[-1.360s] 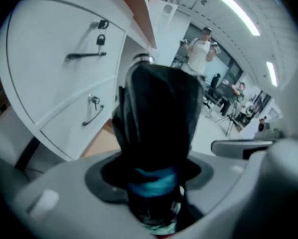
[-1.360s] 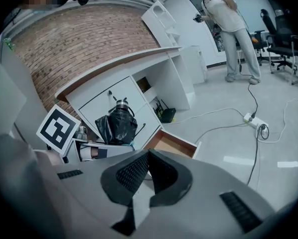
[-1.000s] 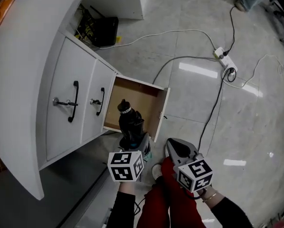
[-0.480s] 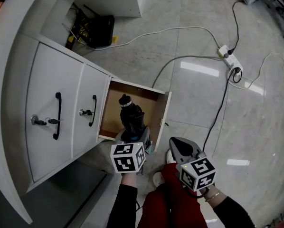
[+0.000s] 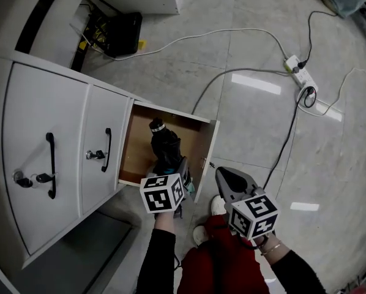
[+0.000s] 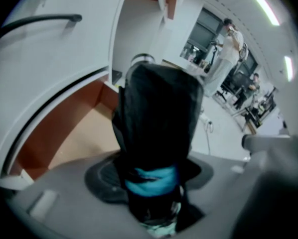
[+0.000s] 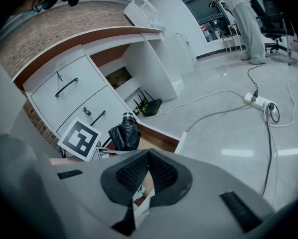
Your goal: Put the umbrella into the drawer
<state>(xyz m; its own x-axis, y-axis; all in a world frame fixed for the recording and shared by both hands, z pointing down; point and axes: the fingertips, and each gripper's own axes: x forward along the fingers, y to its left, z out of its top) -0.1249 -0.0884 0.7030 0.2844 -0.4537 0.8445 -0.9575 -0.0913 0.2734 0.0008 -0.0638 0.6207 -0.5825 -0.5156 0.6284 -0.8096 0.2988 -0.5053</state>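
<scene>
A folded black umbrella [image 5: 163, 146] with a blue strap [image 6: 151, 179] stands tilted, its silver-ringed end uppermost, over the wooden inside of the open drawer [image 5: 134, 155]. My left gripper [image 5: 169, 167] is shut on its lower part, just at the drawer's front edge. In the left gripper view the umbrella [image 6: 156, 118] fills the middle between the pads, with the drawer's floor [image 6: 84, 136] behind it. My right gripper [image 5: 224, 177] hangs to the right of the drawer front, jaws shut and holding nothing. The right gripper view shows the umbrella [image 7: 123, 133] sticking up out of the drawer [image 7: 161, 133].
Two shut white drawers with black handles [image 5: 106, 149] and keys sit left of the open one. On the floor lie a power strip [image 5: 296, 71] with cables and a black box [image 5: 123, 34]. Red trousers [image 5: 223, 262] and a shoe [image 5: 198, 234] are below my grippers. A person [image 7: 241, 21] stands far off.
Both grippers have sunk. The umbrella has come down with the left gripper and now stands lower over the drawer's inside. The right gripper stays shut beside it.
</scene>
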